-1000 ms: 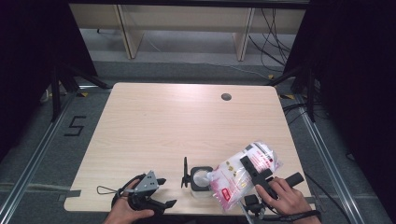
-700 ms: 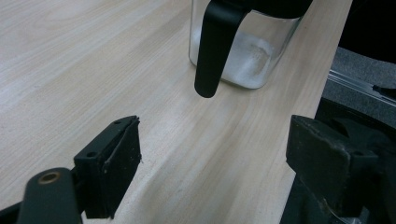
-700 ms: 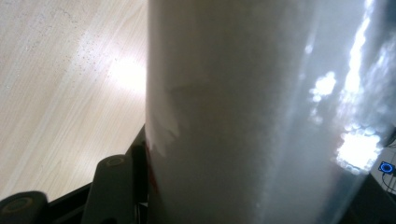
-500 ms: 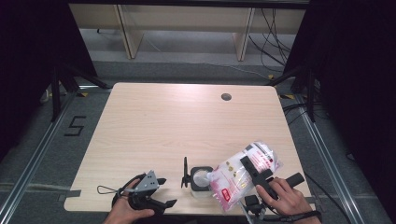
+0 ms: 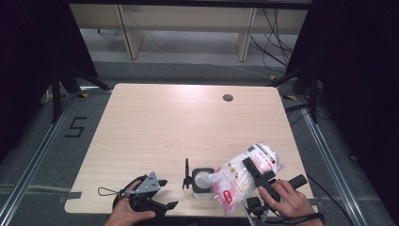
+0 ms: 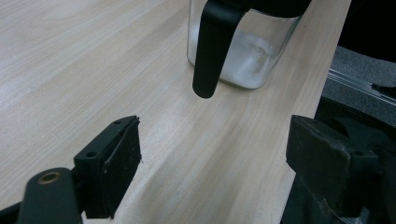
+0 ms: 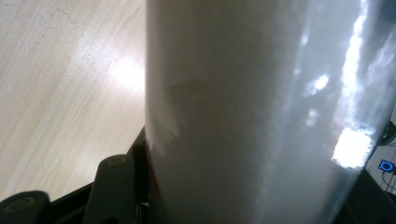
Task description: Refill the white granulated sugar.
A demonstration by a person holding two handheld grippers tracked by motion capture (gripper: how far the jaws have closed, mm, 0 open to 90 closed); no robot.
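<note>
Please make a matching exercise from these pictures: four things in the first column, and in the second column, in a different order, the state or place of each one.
Things:
1. right gripper
2. left gripper
3. glass jar
4. plastic bag

States or places:
A. jaws apart, holding nothing, near the table's front edge
B. tilted, its lower end over the jar's opening
C. stands on the table between the two grippers, some white powder at its bottom
D. shut on the bag of white powder

Pairs: 1-D, 2-A, 3-C, 4-B
</note>
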